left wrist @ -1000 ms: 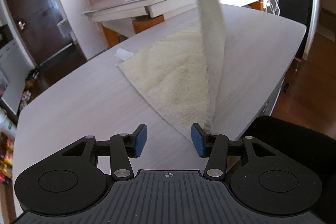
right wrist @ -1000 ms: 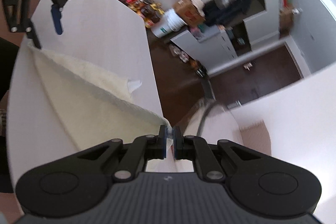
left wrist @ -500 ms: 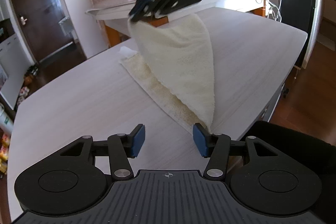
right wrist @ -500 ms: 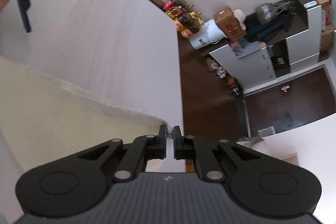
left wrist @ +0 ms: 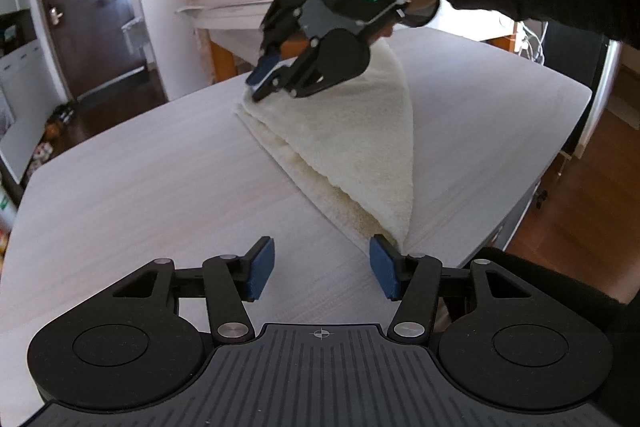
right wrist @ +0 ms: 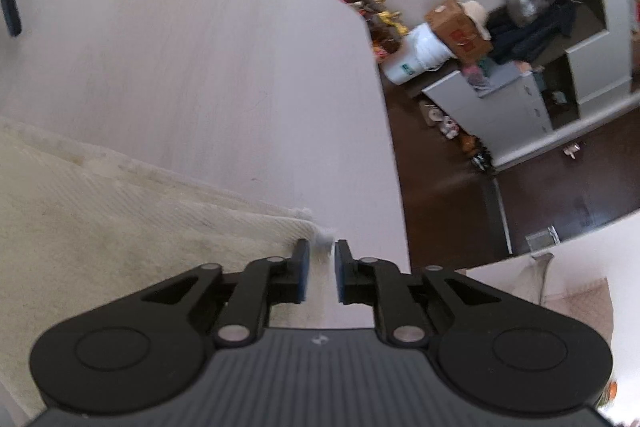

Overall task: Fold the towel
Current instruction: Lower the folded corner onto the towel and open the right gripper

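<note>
A cream towel (left wrist: pixel 352 143) lies folded over on the pale wooden table (left wrist: pixel 140 187), its near corner by my left gripper's right finger. My left gripper (left wrist: pixel 322 269) is open and empty, low over the table just in front of that corner. My right gripper (left wrist: pixel 260 83) hovers at the towel's far corner. In the right wrist view the right gripper (right wrist: pixel 320 269) has its jaws slightly apart, with the towel's corner (right wrist: pixel 322 241) just ahead of the tips and the towel (right wrist: pixel 100 219) lying flat to the left.
The table's right edge (left wrist: pixel 520 195) drops to a dark wood floor. A second table (left wrist: pixel 240 7) with clutter stands behind, a dark door (left wrist: pixel 88 7) at left. In the right wrist view a white cabinet (right wrist: pixel 540 99), bucket and boxes stand past the table edge.
My right gripper carried the towel's corner over and down onto the far corner, then opened its jaws and let it go. The towel now lies folded. My left gripper stayed put, open.
</note>
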